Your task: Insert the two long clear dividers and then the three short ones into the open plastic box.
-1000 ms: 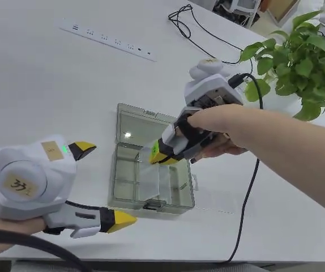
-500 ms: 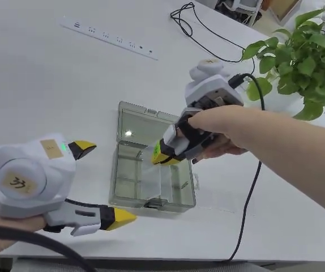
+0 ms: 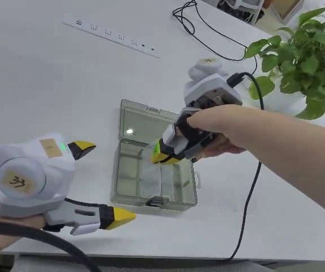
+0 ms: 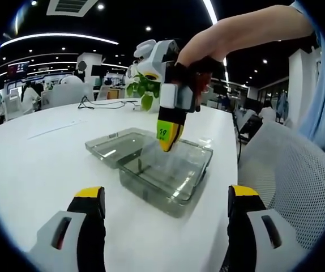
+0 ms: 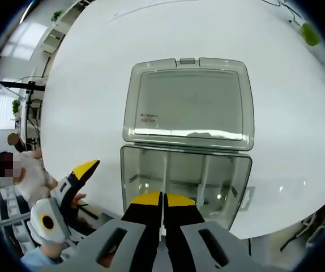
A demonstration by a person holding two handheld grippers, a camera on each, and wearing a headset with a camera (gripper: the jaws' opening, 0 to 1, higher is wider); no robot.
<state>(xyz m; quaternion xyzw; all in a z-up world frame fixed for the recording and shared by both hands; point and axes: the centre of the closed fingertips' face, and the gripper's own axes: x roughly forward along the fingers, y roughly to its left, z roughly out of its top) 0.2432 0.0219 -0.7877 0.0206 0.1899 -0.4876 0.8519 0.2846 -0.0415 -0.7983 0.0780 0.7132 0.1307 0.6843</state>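
White table [image 3: 66,85] carries the open plastic box [image 3: 151,202], over which the right gripper [image 3: 161,156] clamps a clear divider [image 5: 164,175] upright between its fingers [image 5: 145,205], seemingly to drop it into slots, while the left gripper [image 3: 103,182] hovers spread wide just beside the box.

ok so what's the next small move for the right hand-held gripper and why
Probably ease the right hand-held gripper straight down. Its jaws are shut on a clear divider standing edge-on in the open box, and I can't tell that it's fully seated.
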